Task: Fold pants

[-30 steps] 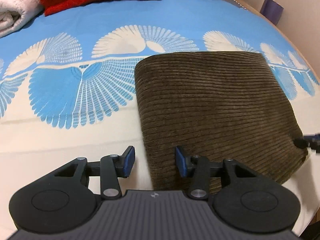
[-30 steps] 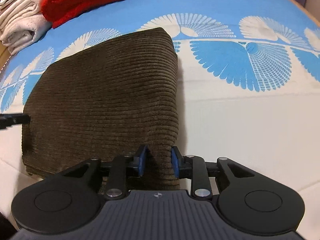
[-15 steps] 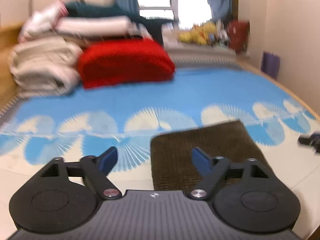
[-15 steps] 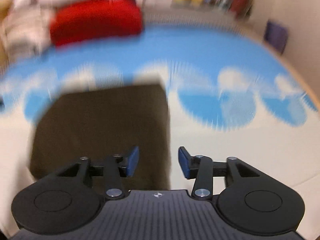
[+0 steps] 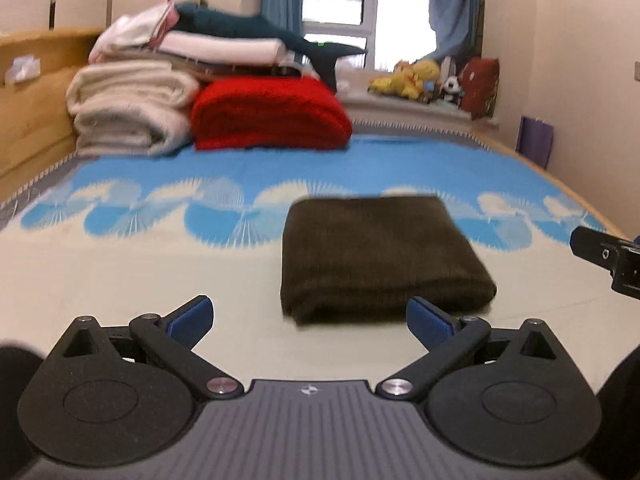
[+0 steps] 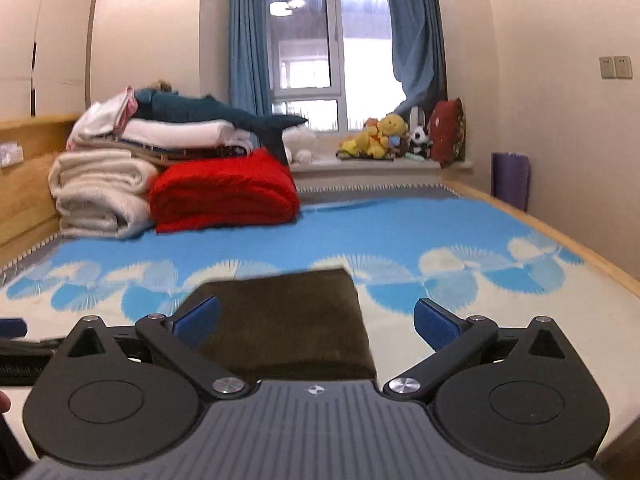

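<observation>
The dark brown corduroy pants (image 5: pixel 380 256) lie folded into a thick rectangle on the blue-and-cream bedspread (image 5: pixel 120 280). My left gripper (image 5: pixel 310 318) hovers just short of their near edge, its jaws opening wide with nothing between the blue pads (image 5: pixel 188 316). My right gripper (image 6: pixel 316 318) hangs over the near edge of the pants (image 6: pixel 280 312), its jaws also opening and empty. Part of the right gripper (image 5: pixel 600 256) shows at the right edge of the left wrist view. A piece of the left gripper (image 6: pixel 16 344) shows at the left edge of the right wrist view.
A red folded blanket (image 5: pixel 268 114) and a pile of white blankets (image 5: pixel 128 108) sit at the far end of the bed by a wooden headboard (image 5: pixel 28 120). Plush toys (image 6: pixel 380 136) line the windowsill. A purple object (image 6: pixel 510 180) stands by the right wall.
Both grippers let go of the near edge of the pants, opened wide, and drew back and up. Both views have tilted up to take in the room.
</observation>
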Available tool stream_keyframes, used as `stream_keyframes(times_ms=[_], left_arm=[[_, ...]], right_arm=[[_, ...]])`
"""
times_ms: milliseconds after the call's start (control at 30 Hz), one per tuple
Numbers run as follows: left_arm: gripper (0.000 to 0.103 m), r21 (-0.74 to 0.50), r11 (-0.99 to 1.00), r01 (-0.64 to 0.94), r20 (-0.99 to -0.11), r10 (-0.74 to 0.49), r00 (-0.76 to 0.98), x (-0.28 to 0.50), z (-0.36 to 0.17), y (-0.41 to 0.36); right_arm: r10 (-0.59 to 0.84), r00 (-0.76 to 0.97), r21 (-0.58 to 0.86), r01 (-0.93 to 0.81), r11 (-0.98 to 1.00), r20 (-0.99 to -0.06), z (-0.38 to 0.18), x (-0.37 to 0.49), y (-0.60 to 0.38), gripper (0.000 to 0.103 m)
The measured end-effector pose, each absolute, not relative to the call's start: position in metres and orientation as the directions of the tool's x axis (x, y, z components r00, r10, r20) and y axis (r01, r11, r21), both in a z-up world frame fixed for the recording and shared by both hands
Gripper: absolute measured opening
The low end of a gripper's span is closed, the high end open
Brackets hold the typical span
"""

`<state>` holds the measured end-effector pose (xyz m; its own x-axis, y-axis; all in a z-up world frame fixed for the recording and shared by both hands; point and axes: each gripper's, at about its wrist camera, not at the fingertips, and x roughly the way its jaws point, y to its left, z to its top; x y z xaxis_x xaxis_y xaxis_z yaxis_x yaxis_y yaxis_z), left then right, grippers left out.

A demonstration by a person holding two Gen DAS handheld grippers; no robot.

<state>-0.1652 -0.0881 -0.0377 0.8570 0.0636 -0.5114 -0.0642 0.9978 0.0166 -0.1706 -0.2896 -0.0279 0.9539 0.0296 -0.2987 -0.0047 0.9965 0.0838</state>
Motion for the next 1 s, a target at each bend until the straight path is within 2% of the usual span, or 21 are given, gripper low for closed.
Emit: stream_keyframes(times_ms=[133,500,1000], left_arm=[[0.103,0.037,0.995,-0.097,-0.499,0.103,0.860,-0.172,-0.040,-0.083],[0.103,0.064,0.996,-0.055,-0.448,0.078,0.890,-0.170,-0.044,-0.079],[0.103,0.059,0.997,-0.052,-0.472,0.074,0.879,-0.165,-0.051,-0.073]], right_arm=[[0.024,0.950,0.029,-0.015,0.999,-0.313,-0.028,-0.189,-0.277,0.102],[0.001,0.937,0.083,0.030,0.996,-0.350,-0.027,-0.188,-0.286,0.102],[0.021,0.930,0.041,-0.007,0.999,-0.366,-0.032,-0.178,-0.271,0.102]])
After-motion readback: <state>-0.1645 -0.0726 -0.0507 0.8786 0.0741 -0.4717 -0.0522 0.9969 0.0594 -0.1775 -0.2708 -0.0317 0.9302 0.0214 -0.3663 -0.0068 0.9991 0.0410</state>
